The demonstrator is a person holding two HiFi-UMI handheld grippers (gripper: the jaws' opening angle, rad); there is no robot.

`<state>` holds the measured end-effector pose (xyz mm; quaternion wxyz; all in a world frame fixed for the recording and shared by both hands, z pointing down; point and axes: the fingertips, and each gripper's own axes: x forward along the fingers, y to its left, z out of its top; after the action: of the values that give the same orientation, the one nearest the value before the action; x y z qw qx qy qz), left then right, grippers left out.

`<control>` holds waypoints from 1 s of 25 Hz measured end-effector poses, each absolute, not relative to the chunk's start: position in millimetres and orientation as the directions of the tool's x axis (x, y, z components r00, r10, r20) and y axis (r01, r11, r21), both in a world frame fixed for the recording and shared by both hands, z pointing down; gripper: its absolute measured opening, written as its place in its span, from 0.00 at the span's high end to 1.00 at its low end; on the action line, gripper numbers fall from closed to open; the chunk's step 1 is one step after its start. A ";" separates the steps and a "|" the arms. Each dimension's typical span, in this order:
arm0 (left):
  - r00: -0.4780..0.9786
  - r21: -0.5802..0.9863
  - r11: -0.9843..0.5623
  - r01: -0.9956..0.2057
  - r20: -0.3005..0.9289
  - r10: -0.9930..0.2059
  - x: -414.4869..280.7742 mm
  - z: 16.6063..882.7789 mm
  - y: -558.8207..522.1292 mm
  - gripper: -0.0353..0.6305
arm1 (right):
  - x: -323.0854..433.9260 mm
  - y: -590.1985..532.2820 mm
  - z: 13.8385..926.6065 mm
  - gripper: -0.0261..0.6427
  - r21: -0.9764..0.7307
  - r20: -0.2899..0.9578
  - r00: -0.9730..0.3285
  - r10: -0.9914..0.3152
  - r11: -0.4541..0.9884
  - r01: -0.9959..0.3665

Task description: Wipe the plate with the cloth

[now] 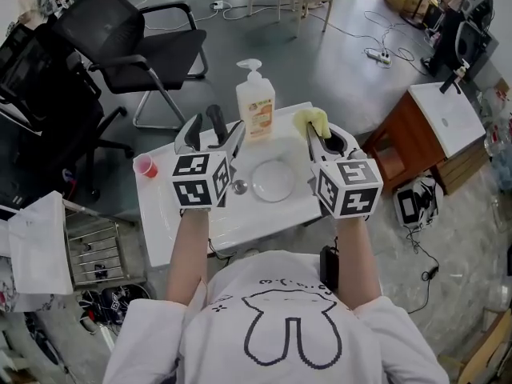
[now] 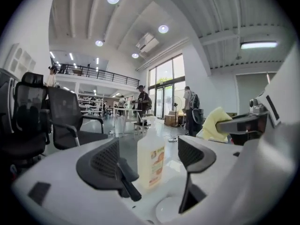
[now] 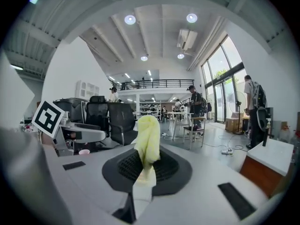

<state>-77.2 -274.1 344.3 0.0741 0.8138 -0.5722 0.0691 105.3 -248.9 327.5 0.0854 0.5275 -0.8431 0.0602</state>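
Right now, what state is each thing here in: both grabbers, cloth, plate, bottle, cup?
Plate: lying flat, nothing on it.
Cloth: bunched, held off the plate.
Right gripper: shut on the cloth.
Left gripper: open, empty.
Pump bottle: upright.
Pink cup: upright.

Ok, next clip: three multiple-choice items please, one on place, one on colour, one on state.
1. Where does the plate lie? A on a stove. B on the white counter near the soap bottle. C in a drawer.
2. The cloth is: A yellow. B blue. C red.
3. The left gripper is: A shut on the cloth. B shut on the plate. C open, empty.
B, the head view shows it there; A, yellow shows in the right gripper; C, its jaws stand apart.
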 end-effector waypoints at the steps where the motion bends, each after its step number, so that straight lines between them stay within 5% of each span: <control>1: 0.349 0.023 -0.350 -0.937 0.168 -0.922 -76.7 333.1 -275.8 0.35 | 104.9 -252.1 320.9 0.89 0.004 0.196 -0.426 -0.883 0.435 -0.900; 7: 0.412 -0.085 -0.411 -0.908 0.013 -0.911 -75.2 278.5 -277.5 0.40 | 101.5 -263.1 286.7 0.89 0.102 0.128 -0.406 -0.905 0.419 -0.902; 13: 0.375 -0.150 -0.355 -0.923 -0.132 -0.918 -88.2 242.5 -269.2 0.93 | 98.6 -262.3 262.0 0.89 0.163 0.057 -0.385 -0.921 0.389 -0.907; 25: 0.391 -0.175 -0.358 -0.917 -0.225 -0.892 -91.0 213.2 -256.8 0.93 | 105.4 -257.4 236.7 0.89 0.232 -0.072 -0.338 -0.938 0.314 -0.921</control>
<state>-91.0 -256.8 213.2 -0.1365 0.8228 -0.5499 -0.0453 105.4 -257.4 236.7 0.0379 0.5742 -0.8095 -0.1162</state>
